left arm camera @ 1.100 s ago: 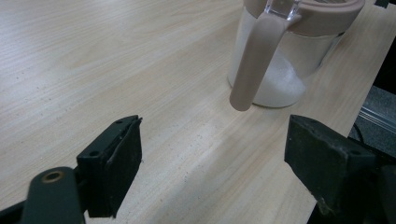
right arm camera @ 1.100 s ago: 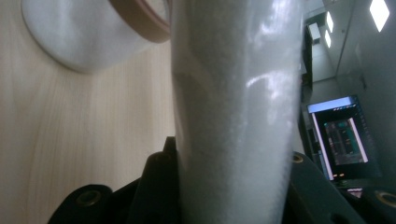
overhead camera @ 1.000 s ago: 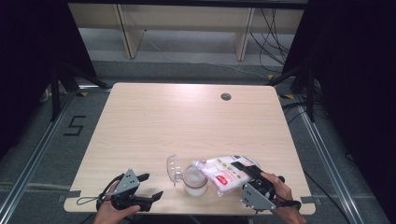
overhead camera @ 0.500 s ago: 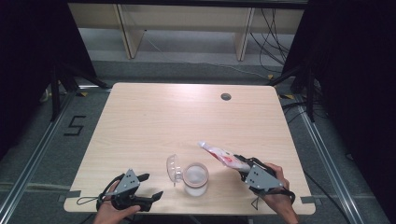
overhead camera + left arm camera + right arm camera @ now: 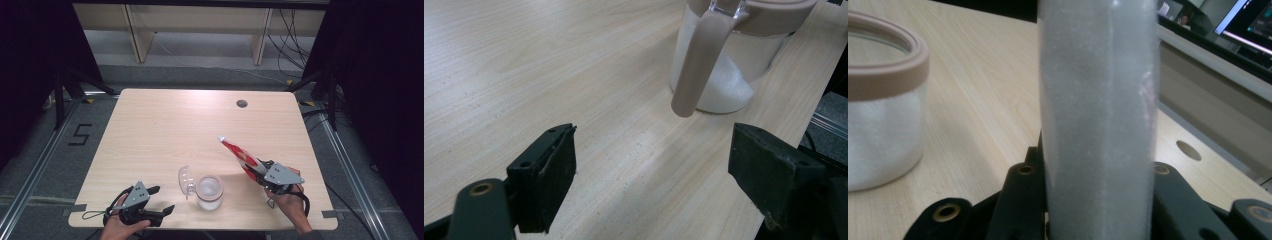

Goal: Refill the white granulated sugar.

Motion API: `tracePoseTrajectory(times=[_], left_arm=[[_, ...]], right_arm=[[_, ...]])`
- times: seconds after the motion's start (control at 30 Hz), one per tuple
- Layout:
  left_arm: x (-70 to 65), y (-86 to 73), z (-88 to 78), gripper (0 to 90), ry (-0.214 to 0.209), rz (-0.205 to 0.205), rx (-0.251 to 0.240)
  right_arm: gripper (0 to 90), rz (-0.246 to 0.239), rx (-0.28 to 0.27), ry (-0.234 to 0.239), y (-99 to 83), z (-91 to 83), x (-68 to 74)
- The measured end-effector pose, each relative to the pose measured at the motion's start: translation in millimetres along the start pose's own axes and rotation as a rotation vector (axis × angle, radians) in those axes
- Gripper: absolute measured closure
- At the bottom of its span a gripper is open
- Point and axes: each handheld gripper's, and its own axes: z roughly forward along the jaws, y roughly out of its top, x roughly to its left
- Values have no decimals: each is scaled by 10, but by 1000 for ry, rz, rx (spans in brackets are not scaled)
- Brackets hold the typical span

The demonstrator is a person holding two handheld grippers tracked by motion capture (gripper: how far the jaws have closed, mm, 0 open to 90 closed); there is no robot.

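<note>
A clear jar with a tan rim holds white granules near the table's front edge. Its round lid stands swung open on its left side. My right gripper, to the right of the jar, is shut on a red and white bag that slants up and to the left. In the right gripper view the bag rises between the jaws, and the jar stands to its left. My left gripper rests open at the front left. Beyond its jaws stand the jar and its tan clasp.
The light wooden table has a round cable hole at the back right. A shelf unit stands on the floor beyond the far edge. Dark curtains hang on both sides.
My right gripper has moved to the right, away from the jar, carrying the bag. The bag has turned from lying flat beside the jar to edge-on. The left gripper has stayed put.
</note>
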Motion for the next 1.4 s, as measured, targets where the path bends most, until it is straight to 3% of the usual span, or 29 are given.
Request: tracePoseTrajectory(times=[0.13,0.17,0.27,0.47,0.57,0.77,0.8,0.83,1.07,1.13,1.2,1.3,1.33,1.4], left_arm=[[3,2,-7,188,2,0,1],[-10,-4,-1,188,0,-24,-3],[2,-7,-8,188,11,-9,13],[-2,-8,-10,188,5,-21,1],[-6,-7,-7,188,6,-20,1],[11,-11,-10,187,17,-29,1],[9,-11,-14,187,17,-27,0],[3,-10,-12,187,16,-32,-7],[1,-8,-5,187,12,-28,-6],[3,-8,-6,185,13,-32,-5],[15,-8,-14,185,20,-16,9],[-2,-8,-4,185,13,-35,-9],[7,-8,-9,185,18,-26,0],[7,-7,-11,184,15,-29,-2]], right_arm=[[734,20,5,9,-64,34,-19],[734,48,6,4,-66,29,-18],[734,73,8,-7,-83,21,-37],[731,128,51,-5,-98,10,-34],[728,158,47,-9,-105,-8,-49],[721,156,62,-9,-128,-95,-117],[720,197,59,1,-136,-102,-112],[719,189,59,-5,-144,-114,-128],[716,261,38,-40,-212,-180,-153],[715,290,51,-24,-218,-195,-153],[711,259,33,-37,-225,-193,-164],[704,271,39,-41,-224,-219,-162],[700,313,56,-37,-219,-234,-132],[686,306,47,-27,-237,-251,-155]])
